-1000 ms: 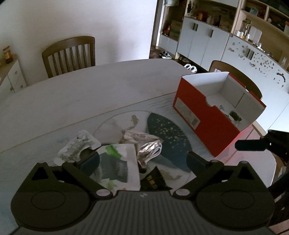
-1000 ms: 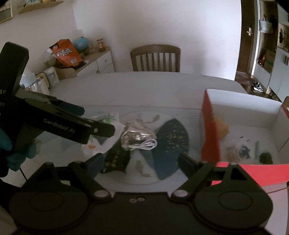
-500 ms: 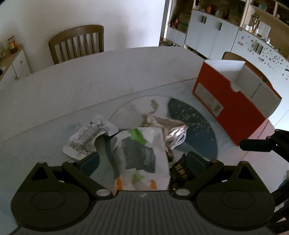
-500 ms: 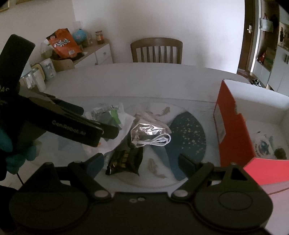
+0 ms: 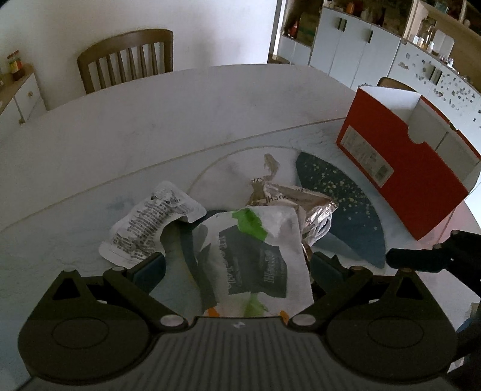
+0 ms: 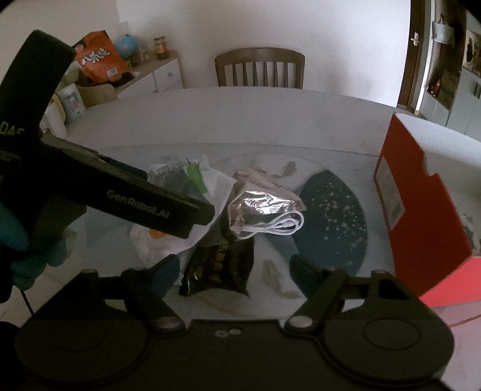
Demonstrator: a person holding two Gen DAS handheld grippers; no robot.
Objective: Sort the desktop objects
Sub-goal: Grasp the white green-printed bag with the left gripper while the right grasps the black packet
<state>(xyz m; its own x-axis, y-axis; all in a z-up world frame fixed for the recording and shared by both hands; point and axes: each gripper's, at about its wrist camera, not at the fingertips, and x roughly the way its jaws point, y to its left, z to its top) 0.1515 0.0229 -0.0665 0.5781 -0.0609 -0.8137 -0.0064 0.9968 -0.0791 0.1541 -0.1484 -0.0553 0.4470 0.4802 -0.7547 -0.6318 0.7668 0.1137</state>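
I see a dim room with plain white walls (image 6: pixel 270 27). A wooden slat-back chair (image 5: pixel 129 57) stands at the far edge of the pale round surface (image 5: pixel 186 114). Against the wall on the left sits a low white sideboard (image 6: pixel 162 75) carrying jars, a globe (image 6: pixel 126 46) and an orange snack bag (image 6: pixel 100 58). To the right, white cabinets (image 5: pixel 354 36) line the wall, with open wooden shelves (image 5: pixel 436 18) above them holding small items. A second chair's back (image 5: pixel 393 82) peeks up near those cabinets. On the far right of my right view there is a dark-framed doorway (image 6: pixel 416 54); the light is soft.
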